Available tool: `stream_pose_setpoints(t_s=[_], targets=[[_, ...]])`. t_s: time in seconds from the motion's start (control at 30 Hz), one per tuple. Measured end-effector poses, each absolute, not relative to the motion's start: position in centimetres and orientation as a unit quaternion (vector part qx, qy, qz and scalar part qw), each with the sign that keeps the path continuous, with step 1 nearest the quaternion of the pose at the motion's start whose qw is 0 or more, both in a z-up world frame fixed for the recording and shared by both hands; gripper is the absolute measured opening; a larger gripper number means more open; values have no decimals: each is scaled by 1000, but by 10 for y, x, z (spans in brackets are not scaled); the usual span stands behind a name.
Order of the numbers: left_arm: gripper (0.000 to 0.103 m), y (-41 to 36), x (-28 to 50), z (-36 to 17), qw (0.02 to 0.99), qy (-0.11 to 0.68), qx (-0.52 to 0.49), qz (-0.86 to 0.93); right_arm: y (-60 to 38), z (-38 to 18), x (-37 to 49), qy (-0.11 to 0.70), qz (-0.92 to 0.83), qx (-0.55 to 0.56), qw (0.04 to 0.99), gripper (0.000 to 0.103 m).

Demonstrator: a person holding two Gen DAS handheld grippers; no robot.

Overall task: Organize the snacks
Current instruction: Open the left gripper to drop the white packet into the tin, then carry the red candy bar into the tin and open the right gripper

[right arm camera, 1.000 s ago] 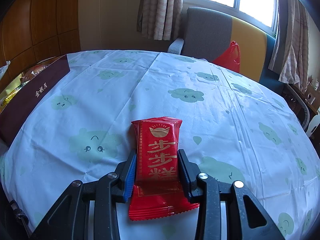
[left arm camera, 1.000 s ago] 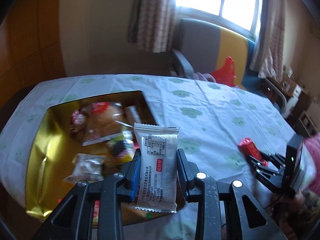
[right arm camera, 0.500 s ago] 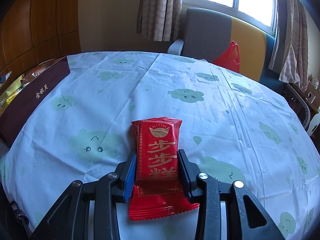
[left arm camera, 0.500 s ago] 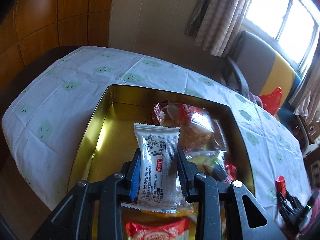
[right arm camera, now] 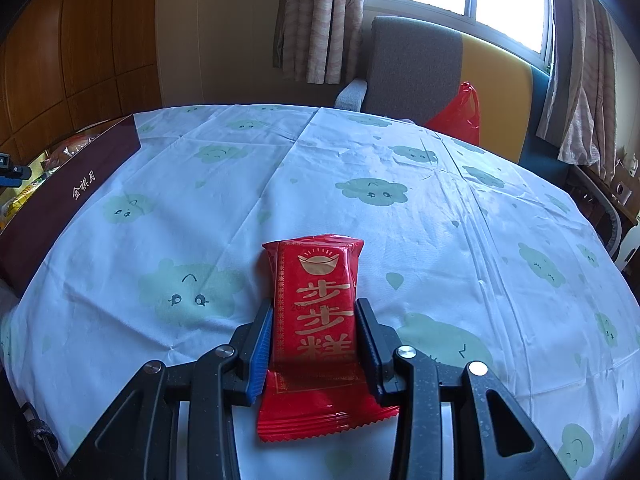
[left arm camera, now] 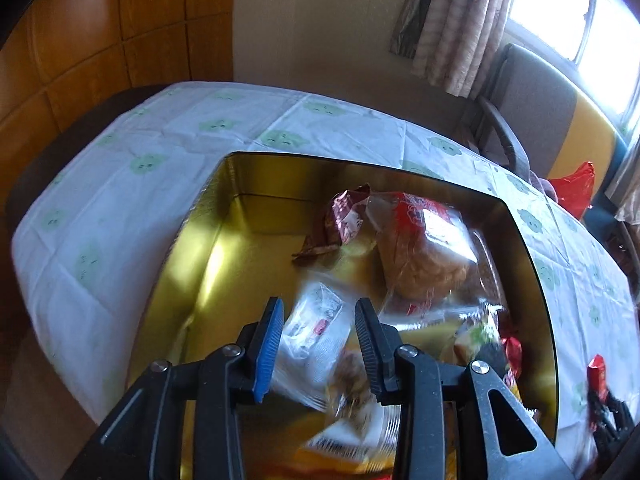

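Note:
In the left wrist view my left gripper [left arm camera: 318, 322] hangs over the gold tin [left arm camera: 188, 264]. Its jaws stand apart and the white snack packet [left arm camera: 314, 336] is blurred and tilted between and below them, dropping into the tin. The tin holds a large bread pack [left arm camera: 424, 252], a brown wrapper [left arm camera: 340, 220] and several small snacks. In the right wrist view my right gripper [right arm camera: 316, 324] is shut on a red snack packet [right arm camera: 316, 312] with gold characters, held just above the tablecloth [right arm camera: 460, 208]. The right gripper with its red packet also shows in the left wrist view [left arm camera: 600, 384].
The tin's dark red outer wall [right arm camera: 68, 188] stands at the left in the right wrist view. A grey and yellow armchair [right arm camera: 440, 76] with a red bag [right arm camera: 460, 112] sits behind the round table. Wood panelling lines the left wall.
My left gripper moved over the tin, lowered toward it and opened; the white packet has slipped from its jaws and is falling. My right gripper has stayed still with the red packet.

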State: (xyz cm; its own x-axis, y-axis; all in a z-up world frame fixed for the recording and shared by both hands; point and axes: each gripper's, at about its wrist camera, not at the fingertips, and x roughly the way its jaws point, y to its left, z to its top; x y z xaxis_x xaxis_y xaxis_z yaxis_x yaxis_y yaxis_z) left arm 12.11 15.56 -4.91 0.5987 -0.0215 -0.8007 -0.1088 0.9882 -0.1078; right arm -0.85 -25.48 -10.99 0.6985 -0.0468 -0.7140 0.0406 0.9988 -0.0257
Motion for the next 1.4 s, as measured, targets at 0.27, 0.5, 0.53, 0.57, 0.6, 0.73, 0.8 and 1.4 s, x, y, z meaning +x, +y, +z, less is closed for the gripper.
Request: stream_pose_setpoints(t_s=[0.27,0.5,0.53,0.57,0.6,0.73,0.8,1.4], targets=[[40,138,87,-36,905,422,-45,34,-254,-110,-9,387,-25,-6,922,39],[40,120,64,-26,912,407,-29,29,-254,-110,-9,387,-27,-7,922,39],[40,117,61,-25,914,405,-26,28,-253,-110,-9,387,-28,-7,922,39],[40,114,57,-24,915,402,-22,26,-253,-110,-8,387,-28,-8,922,39],[40,112,54,-23,916,400,-19,24,-253,-110,-9,387,-29,-8,922,39],[40,107,45,-21,918,395,-13,20,-253,-110,-8,387,-31,-7,922,39],[40,105,42,-21,918,396,-14,17,-253,-111,-8,387,-31,-7,922,39],[40,116,31,-31,915,402,-25,33,-248,-111,-5,398,-49,-12,916,39]])
